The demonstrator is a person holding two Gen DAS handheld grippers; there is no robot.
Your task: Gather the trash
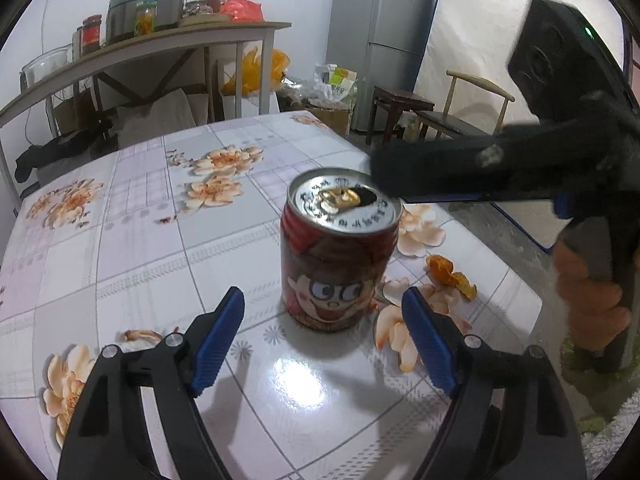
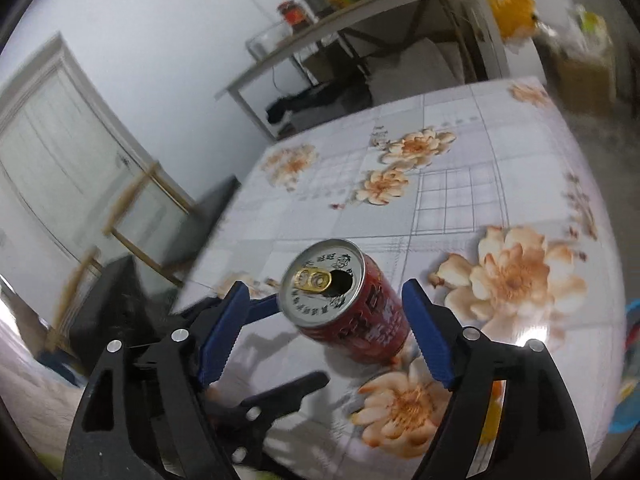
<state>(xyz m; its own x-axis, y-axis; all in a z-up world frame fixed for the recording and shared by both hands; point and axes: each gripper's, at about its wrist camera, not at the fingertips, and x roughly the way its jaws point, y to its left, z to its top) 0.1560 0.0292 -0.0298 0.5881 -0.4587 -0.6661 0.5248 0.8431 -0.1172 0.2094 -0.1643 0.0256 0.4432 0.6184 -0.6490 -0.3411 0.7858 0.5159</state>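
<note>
A: Left gripper (image 1: 323, 312) status?

B: Jaws wide apart, nothing clamped. The blue pads (image 1: 218, 336) stand clear on both sides. The red drink can (image 1: 338, 256) stands upright on the table just ahead of the fingertips, centred on the gap, untouched by either pad. Its pull-tab lid faces up and is already opened.

A: Right gripper (image 2: 322, 312) status?

B: Jaws spread, no grip. In the right wrist view the can (image 2: 352, 308) sits between and slightly ahead of the two pads, with visible clearance on each side. Whether a pad grazes it cannot be told; the frame is motion-blurred.

A: Surroundings, working outward?

B: To the right of the left gripper, beyond the can, an orange peel scrap (image 1: 452, 276) lies on the flowered tablecloth (image 1: 132, 240). Above it the right tool's black body crosses the left wrist view, carried by a hand (image 1: 592, 304). Beyond the table, a side table (image 1: 160, 48) bearing jars, and a refrigerator (image 1: 380, 36).
</note>
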